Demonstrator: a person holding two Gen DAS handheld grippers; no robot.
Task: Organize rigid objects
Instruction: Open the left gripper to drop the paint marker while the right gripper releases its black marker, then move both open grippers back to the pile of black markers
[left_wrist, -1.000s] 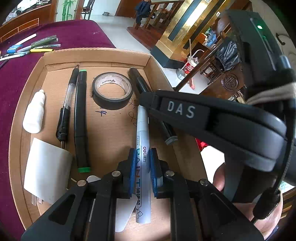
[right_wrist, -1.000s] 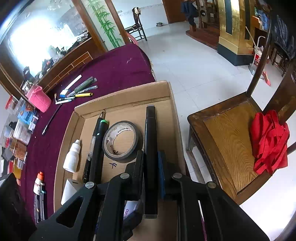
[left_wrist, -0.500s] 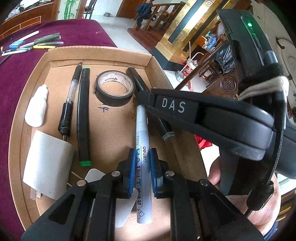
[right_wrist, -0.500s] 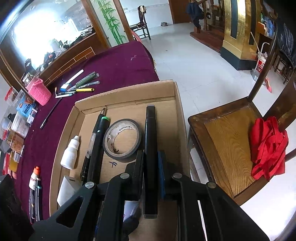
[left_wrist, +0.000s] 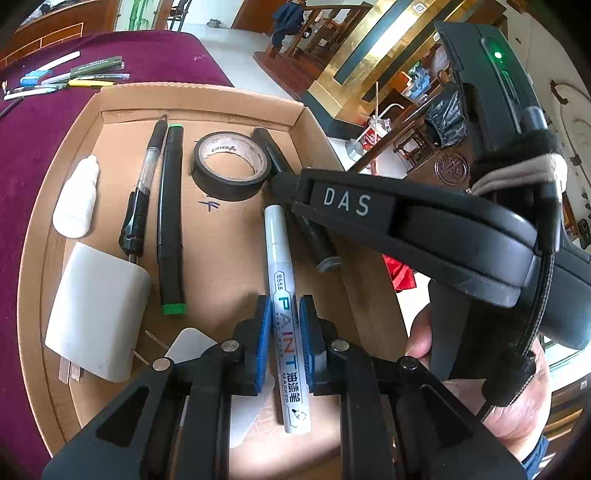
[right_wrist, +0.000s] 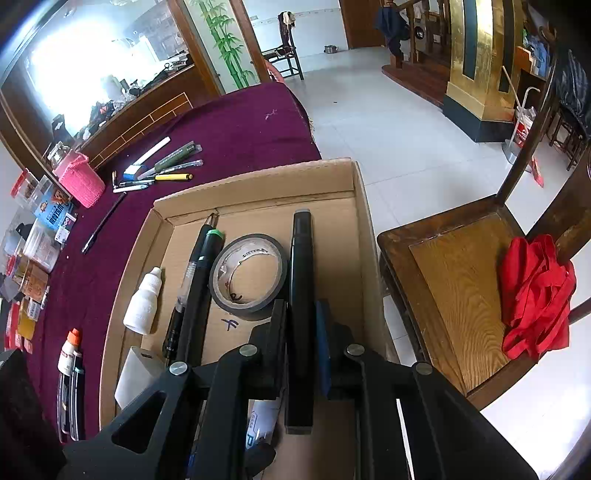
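A shallow cardboard tray (left_wrist: 74, 122) (right_wrist: 255, 184) lies on a purple tablecloth. My left gripper (left_wrist: 283, 325) is shut on a white paint marker (left_wrist: 282, 280), held low over the tray floor. My right gripper (right_wrist: 301, 339) is shut on a long black marker (right_wrist: 301, 266), just right of the left gripper; its body (left_wrist: 406, 229) crosses the left wrist view. In the tray lie a black tape roll (left_wrist: 231, 164) (right_wrist: 249, 275), a green-capped black marker (left_wrist: 170, 229), a black pen (left_wrist: 142, 195), a white dropper bottle (left_wrist: 75, 199) (right_wrist: 144, 302) and a white charger plug (left_wrist: 96, 310).
Several pens (right_wrist: 159, 170) lie on the cloth beyond the tray. A pink basket (right_wrist: 79, 181) and small boxes stand at the far left. A wooden chair (right_wrist: 454, 280) with a red cloth (right_wrist: 535, 295) stands right of the table edge.
Both grippers have drawn back slightly toward me with their markers still clamped. The things in the tray have not moved.
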